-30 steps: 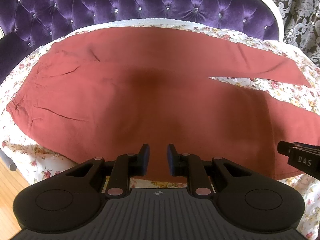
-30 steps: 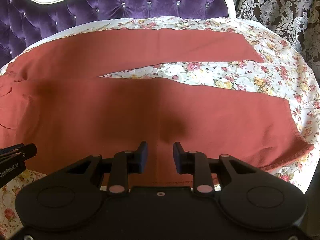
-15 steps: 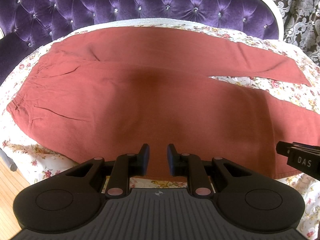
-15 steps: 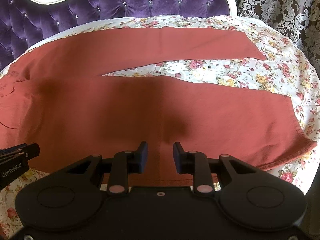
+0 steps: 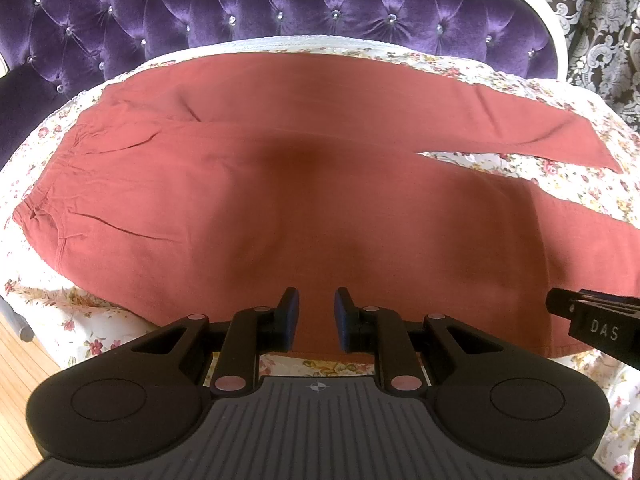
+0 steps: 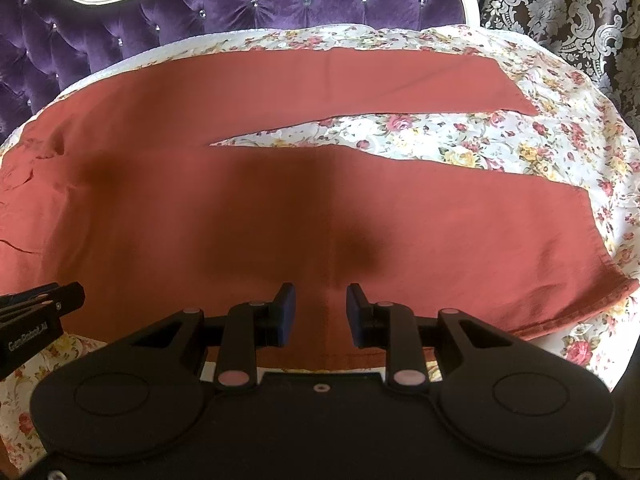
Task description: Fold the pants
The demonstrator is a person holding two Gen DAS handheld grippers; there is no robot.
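Two tongs are in our hands, and both hang over the near edge of the rust-red pants [image 5: 304,200], which lie spread flat on a flowered sheet [image 5: 500,160] in front of a purple tufted headboard [image 5: 280,4]. Our left gripper [image 5: 317,318] has its jaws parted with nothing between them; through the gap we see the near hem-side edge of the cloth, roughly under the thigh of the nearer leg. From this view the waistband sits far to the left, and the two legs run off to the right, the farther one ending in a cuff near the sheet's right side. Our right gripper [image 6: 321,314] is likewise released, its blue-padded fingers [image 6: 286,314] apart and bare, poised above the same near edge but farther along the leg toward the cuff. In the right wrist view the legs split into a narrow V, with flowered sheet showing between them, and the nearer leg's cuff lies off to the right of the jaws, close to the edge of the bed. We cannot tell whether either set of fingertips touches the fabric or hovers just above it. Each tong shows at the margin of the other's view: the right one at the right edge, the left one at the left edge.
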